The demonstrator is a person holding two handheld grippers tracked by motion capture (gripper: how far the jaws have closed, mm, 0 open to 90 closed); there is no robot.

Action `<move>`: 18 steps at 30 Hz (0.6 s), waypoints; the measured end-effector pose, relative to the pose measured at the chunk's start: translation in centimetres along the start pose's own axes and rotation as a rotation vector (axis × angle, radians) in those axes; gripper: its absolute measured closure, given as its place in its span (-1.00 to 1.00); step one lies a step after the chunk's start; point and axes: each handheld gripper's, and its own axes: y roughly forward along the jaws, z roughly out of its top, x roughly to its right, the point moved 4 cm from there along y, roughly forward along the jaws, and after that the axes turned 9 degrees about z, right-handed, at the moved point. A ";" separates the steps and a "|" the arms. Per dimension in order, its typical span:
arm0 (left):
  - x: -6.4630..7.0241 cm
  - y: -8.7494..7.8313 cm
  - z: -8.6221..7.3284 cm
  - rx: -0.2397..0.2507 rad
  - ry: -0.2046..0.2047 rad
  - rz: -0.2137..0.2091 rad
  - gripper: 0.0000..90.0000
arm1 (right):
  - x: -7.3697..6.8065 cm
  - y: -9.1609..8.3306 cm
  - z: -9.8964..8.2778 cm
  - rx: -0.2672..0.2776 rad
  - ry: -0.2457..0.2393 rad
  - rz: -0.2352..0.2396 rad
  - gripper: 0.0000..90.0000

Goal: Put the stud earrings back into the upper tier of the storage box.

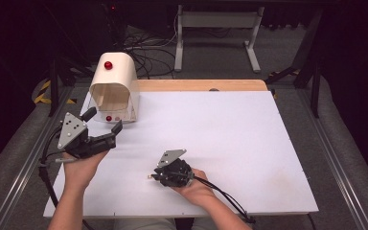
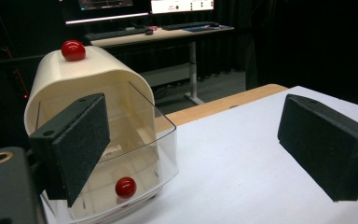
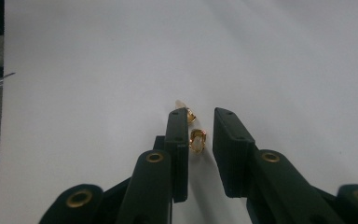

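Right gripper view has two small gold earrings lying on the white table: one sits in the narrow gap between the jaws, close to the left jaw, and the other peeks out just beyond that jaw's tip, with a pale bit at its far end. The right gripper has its jaws nearly together around the nearer earring, yet a gap shows on the right side, so the pads do not press on it; I cannot tell whether the left pad touches it. In the high view this gripper lies low over the near middle of the table, held in the person's right hand, with a speck of gold at its tip. The left gripper, in the left hand, hangs with jaws spread wide and nothing between them, pointing at a cream box at the far left corner. The box has a clear front flap, a red knob on top and another red knob low on the flap.
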 end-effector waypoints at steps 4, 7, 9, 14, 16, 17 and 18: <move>0.0 0.0 0.0 -0.001 0.000 0.000 -0.78 | 0.1 0.3 -0.1 -0.018 0.002 -0.004 0.71; 0.0 0.0 0.0 0.000 0.001 0.000 -0.78 | 0.1 0.5 -0.2 -0.025 0.004 -0.005 0.72; -0.1 0.0 0.0 0.000 0.000 0.001 -0.78 | 0.2 0.6 -0.2 -0.031 0.005 -0.006 0.74; 0.0 0.0 0.0 0.000 -0.001 -0.001 -0.78 | 0.3 0.7 -0.2 -0.036 0.011 -0.011 0.81; 0.0 0.0 0.0 -0.001 0.001 0.000 -0.78 | 0.3 0.7 -0.2 -0.037 0.014 -0.012 0.81; 0.0 0.0 0.0 -0.001 0.001 -0.001 -0.78 | 0.3 0.7 -0.2 -0.039 0.012 -0.016 0.82; 0.0 0.0 0.0 0.000 0.003 0.001 -0.78 | 0.3 0.7 -0.2 -0.039 0.012 -0.016 0.82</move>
